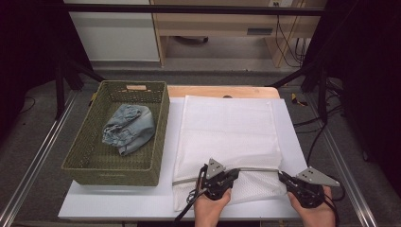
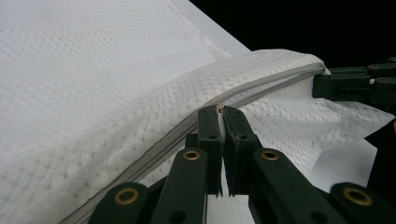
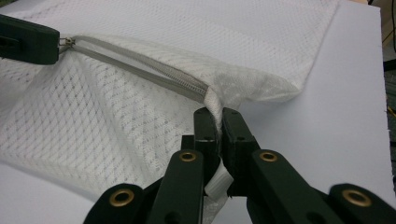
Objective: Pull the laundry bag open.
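From the high view we see a white mesh laundry bag (image 1: 227, 137) lying flat on the white surface (image 1: 118, 201), its zippered end toward the near edge, with a person's hands at that edge. The left claw (image 1: 235, 174) is clamped on the zipper pull (image 2: 219, 108); the left gripper view shows the small metal tab pinched between the closed black jaws. The right claw (image 1: 283, 177) is clamped on the bag's near right corner; the right gripper view shows the mesh fabric bunched between its jaws, beside the end of the grey zipper (image 3: 140, 70), whose fine teeth run toward the other claw. Both gripper views resolve the bag's honeycomb weave. The high view alone gives the setting: an olive woven basket (image 1: 94, 168) at the left edge, rectangular with slanted walls, holds a crumpled piece of light-blue denim (image 1: 128, 127).
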Demonstrator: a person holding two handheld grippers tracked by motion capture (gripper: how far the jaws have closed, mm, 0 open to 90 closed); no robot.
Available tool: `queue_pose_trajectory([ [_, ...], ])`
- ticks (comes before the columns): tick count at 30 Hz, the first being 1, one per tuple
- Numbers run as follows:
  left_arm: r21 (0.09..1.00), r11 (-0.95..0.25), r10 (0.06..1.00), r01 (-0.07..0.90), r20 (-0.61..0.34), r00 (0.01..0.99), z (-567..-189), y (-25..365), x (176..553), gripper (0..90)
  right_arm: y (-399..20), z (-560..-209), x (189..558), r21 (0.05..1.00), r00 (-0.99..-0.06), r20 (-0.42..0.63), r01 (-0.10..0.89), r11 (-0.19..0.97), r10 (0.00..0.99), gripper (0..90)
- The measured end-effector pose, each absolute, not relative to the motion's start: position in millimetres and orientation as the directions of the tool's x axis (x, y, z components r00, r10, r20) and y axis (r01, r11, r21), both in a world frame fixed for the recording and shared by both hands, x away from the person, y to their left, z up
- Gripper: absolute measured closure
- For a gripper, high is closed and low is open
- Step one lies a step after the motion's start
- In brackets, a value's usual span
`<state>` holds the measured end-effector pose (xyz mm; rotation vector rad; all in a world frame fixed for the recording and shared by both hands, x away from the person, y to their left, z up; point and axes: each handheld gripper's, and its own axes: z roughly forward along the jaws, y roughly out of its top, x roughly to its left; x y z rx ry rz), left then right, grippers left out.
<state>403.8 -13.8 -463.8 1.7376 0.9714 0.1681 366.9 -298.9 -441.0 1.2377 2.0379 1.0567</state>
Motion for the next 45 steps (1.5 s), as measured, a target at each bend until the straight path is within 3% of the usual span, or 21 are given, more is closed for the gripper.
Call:
queue_pose_trajectory([
  [28, 0.846, -0.046, 0.699, 0.532, -0.353, 0.622, -464, 6, 403, 86.5, -304, -441, 366, 0.827, -0.432, -0.035, 0.494, 0.269, 0.901, 86.2],
  [45, 0.804, -0.125, 0.679, 0.581, -0.358, 0.641, -468, 12, 403, 86.5, -309, -450, 369, 0.787, -0.429, 0.008, 0.56, 0.259, 0.903, 86.2],
])
